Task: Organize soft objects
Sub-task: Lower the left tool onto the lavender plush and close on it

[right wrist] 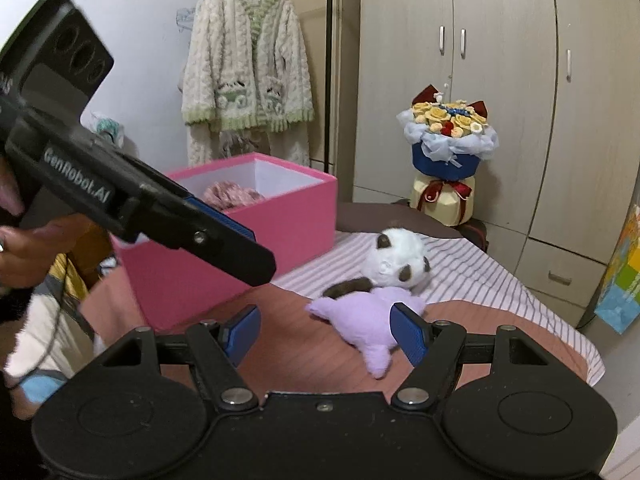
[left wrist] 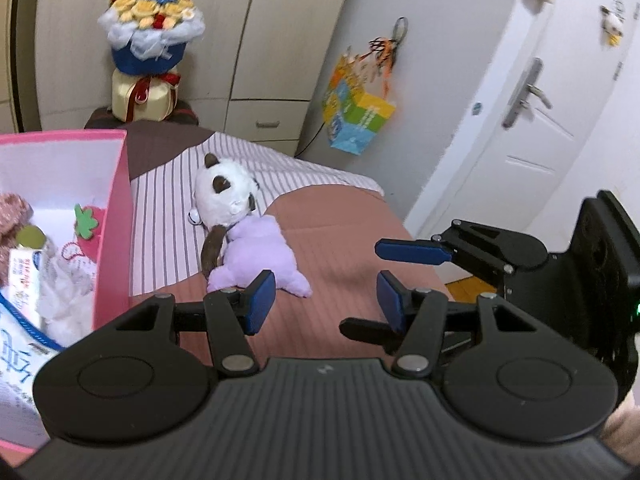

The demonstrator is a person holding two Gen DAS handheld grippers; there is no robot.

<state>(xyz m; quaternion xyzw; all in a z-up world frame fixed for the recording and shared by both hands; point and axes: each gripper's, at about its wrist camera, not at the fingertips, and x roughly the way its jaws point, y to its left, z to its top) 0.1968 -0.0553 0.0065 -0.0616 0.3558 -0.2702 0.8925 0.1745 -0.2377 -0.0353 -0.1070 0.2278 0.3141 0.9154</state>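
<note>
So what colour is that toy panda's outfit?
Pale lilac; the panda's outfit shows best in the right wrist view.

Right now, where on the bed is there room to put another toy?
The pink-brown blanket is bare between the panda toy and the bed's right edge, and in front of the pink box. Inside the box it is crowded.

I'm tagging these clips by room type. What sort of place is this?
Most likely a bedroom in a home: a bed with striped bedding, a tall wardrobe behind it, and a fluffy robe hanging by the wall. A plush panda lies on the bed beside a pink box.
</note>
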